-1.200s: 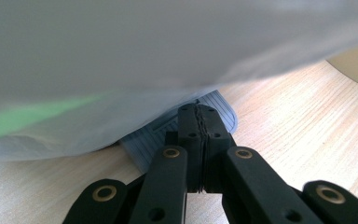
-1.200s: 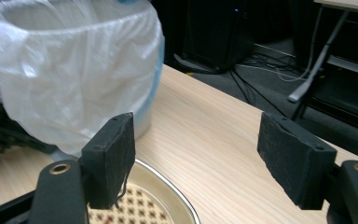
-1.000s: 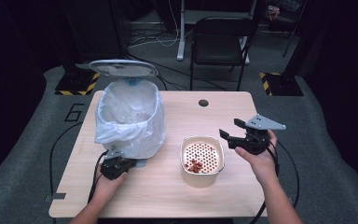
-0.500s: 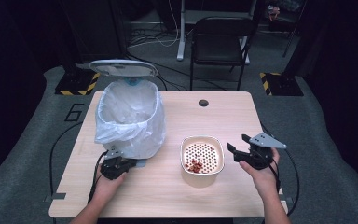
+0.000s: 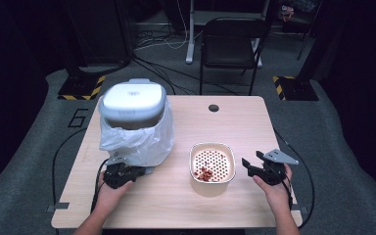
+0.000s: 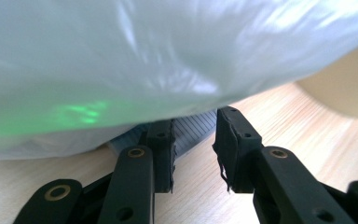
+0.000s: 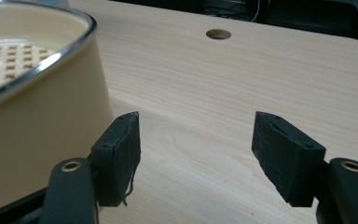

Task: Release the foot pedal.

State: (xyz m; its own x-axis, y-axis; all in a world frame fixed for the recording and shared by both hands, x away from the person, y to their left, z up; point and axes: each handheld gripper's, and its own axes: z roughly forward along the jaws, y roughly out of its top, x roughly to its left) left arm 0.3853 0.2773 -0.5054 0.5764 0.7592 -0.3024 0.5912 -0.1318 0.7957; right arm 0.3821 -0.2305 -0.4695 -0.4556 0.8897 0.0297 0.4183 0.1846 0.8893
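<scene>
1. My left gripper (image 5: 139, 172) sits at the foot of the bin (image 5: 133, 128), its jaws apart with a gap between the pads (image 6: 164, 154). They have just been opening off the grey ribbed pedal (image 6: 193, 129), which lies beyond their tips, untouched.
2. Since the earlier frames the bin's lid (image 5: 133, 99) has dropped from raised to flat over the bag-lined rim (image 5: 137, 142).
3. My right gripper (image 5: 250, 166) has come down from mid-air to table height, just beside the cream bowl (image 5: 212, 164). Its jaws are spread with only bare table (image 7: 242, 79) between them, and have just been closing slightly.
4. The bowl stands where it did, right of the bin, with red scraps (image 5: 204, 173) on its perforated insert.
</scene>
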